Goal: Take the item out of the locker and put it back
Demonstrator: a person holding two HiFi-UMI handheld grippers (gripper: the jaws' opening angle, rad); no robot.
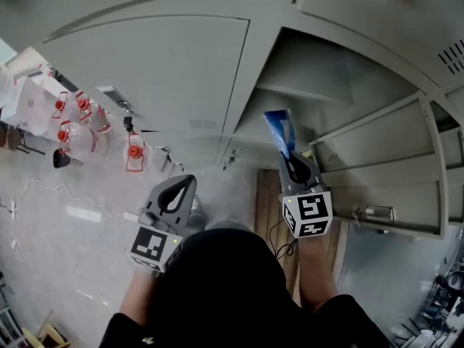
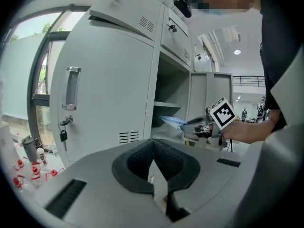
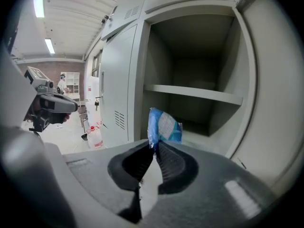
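A flat blue and white packet (image 1: 280,131) sticks out of my right gripper (image 1: 289,156), whose jaws are shut on its lower edge. In the right gripper view the packet (image 3: 163,126) stands upright in front of the open locker compartment (image 3: 199,75), below its shelf (image 3: 194,93). My left gripper (image 1: 176,192) hangs lower left, shut and empty, in front of the closed locker door (image 1: 159,71). From the left gripper view my left gripper (image 2: 153,156) points at the lockers, and the right gripper (image 2: 187,124) shows with the packet (image 2: 171,121) at the compartment's mouth.
The open locker door (image 1: 384,172) swings out at the right. Several red-capped plastic bottles (image 1: 80,133) stand on the floor at the left. A wooden board (image 1: 270,209) lies on the floor below the locker. A key hangs in the neighbouring door's lock (image 2: 63,132).
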